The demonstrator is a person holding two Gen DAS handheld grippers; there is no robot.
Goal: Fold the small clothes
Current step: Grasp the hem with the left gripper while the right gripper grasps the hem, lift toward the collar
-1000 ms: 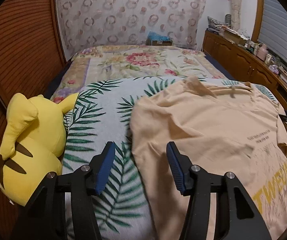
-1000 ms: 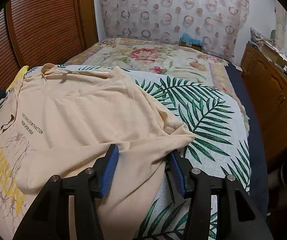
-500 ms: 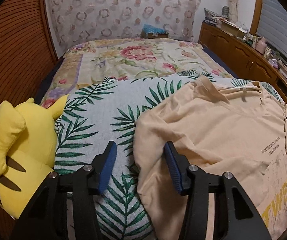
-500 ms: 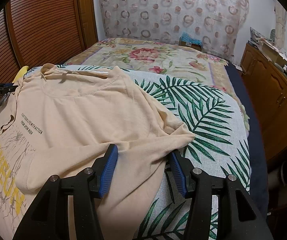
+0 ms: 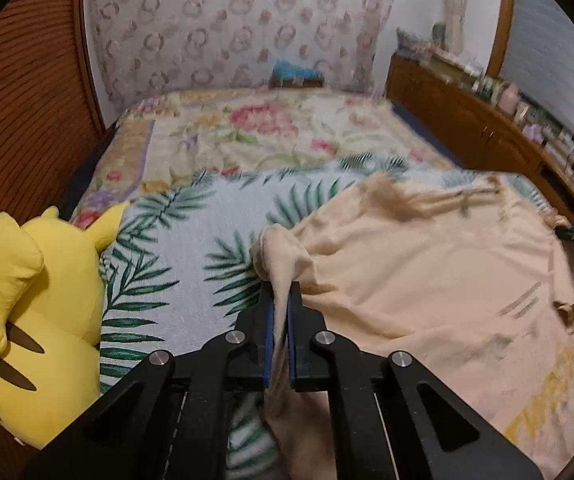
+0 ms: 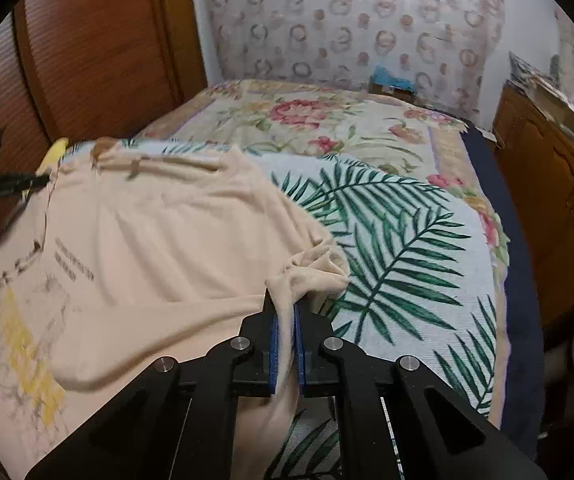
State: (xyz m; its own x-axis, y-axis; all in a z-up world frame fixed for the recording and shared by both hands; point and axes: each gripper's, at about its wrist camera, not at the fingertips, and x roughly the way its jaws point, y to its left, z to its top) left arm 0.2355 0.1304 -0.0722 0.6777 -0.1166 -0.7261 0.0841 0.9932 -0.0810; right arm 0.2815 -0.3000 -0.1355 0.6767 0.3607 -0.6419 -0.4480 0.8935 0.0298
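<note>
Peach cotton t-shirt (image 5: 427, 280) clamped at both sleeves: left gripper (image 5: 280, 308), right gripper (image 6: 285, 312) clenched. Thin bite; uneven lift could slip fabric, skew fold.

Patterned wall (image 5: 239, 32), wooden dresser (image 5: 467, 120)

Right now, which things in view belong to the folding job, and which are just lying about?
In the job:
- peach T-shirt
- left gripper, shut on its edge
- right gripper, shut on its other edge

Just lying about:
- yellow plush toy
- leaf-print blanket
- wooden dresser
</note>
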